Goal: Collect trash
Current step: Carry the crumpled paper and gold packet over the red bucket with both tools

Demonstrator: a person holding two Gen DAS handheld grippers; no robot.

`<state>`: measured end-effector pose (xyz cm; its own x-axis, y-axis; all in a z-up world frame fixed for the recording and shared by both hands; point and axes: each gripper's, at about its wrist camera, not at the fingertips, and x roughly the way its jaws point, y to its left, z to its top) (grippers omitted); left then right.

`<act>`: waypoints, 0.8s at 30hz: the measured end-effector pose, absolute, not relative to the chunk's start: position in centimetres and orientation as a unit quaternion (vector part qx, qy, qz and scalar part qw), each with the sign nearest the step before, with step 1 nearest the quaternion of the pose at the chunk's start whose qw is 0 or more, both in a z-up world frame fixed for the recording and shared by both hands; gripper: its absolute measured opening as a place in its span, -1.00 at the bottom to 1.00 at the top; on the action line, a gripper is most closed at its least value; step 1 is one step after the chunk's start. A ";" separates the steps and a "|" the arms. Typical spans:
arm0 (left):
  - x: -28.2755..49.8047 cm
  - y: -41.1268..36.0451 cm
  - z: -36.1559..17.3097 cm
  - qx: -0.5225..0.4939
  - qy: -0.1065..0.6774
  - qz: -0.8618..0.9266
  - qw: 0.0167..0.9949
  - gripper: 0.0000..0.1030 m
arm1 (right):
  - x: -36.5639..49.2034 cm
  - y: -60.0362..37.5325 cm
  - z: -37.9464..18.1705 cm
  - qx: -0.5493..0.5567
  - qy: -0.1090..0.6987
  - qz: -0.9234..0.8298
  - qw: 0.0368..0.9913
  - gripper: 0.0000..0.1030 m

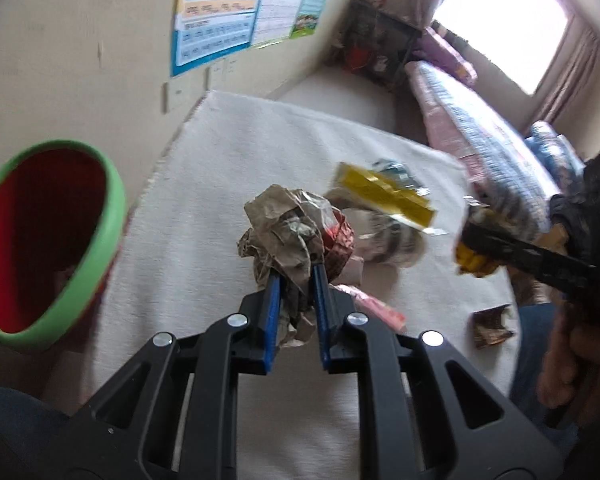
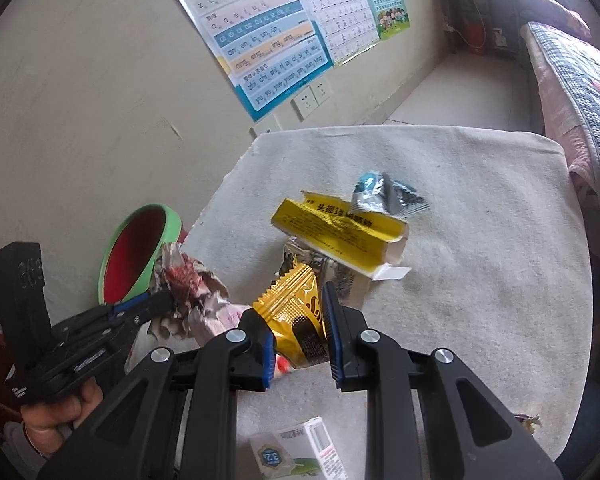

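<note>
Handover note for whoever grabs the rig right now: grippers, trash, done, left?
Left gripper: shut on the crumpled paper wad, lifted off the white cloth.
Right gripper: shut on the gold snack wrapper, also lifted.
Bin: red inside, green rim, at the table's left edge by the wall; looks empty as far as visible.
Done: two pieces picked up, none dropped in yet.
Left on the cloth: yellow carton, silver-blue wrapper, small white box, brown wrapper scrap, pink wrapper.
</note>
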<state>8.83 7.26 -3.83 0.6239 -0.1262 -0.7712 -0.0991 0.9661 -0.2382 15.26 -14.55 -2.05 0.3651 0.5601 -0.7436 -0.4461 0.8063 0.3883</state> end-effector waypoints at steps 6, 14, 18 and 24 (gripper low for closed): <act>9.2 9.6 -6.1 -0.154 0.464 0.023 0.872 -0.70 | 14.5 -13.0 -1.9 0.046 0.474 0.319 0.820 -0.61; 8.7 10.9 -4.8 -0.175 0.441 0.027 0.880 -0.70 | 14.1 -11.4 -1.6 0.034 0.473 0.334 0.814 -0.61; 8.4 11.0 -3.8 -0.171 0.431 0.025 0.886 -0.70 | 14.1 -10.3 -1.2 0.028 0.470 0.342 0.813 -0.61; 7.6 12.3 -2.4 -0.167 0.419 0.036 0.892 -0.70 | 14.1 -7.9 -0.5 0.018 0.461 0.362 0.810 -0.61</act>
<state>7.60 12.34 -2.44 0.6461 -0.0760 -0.7594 -0.2033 0.9420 -0.2672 14.14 -7.88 -0.49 0.3128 0.6032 -0.7337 -0.5697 0.7372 0.3633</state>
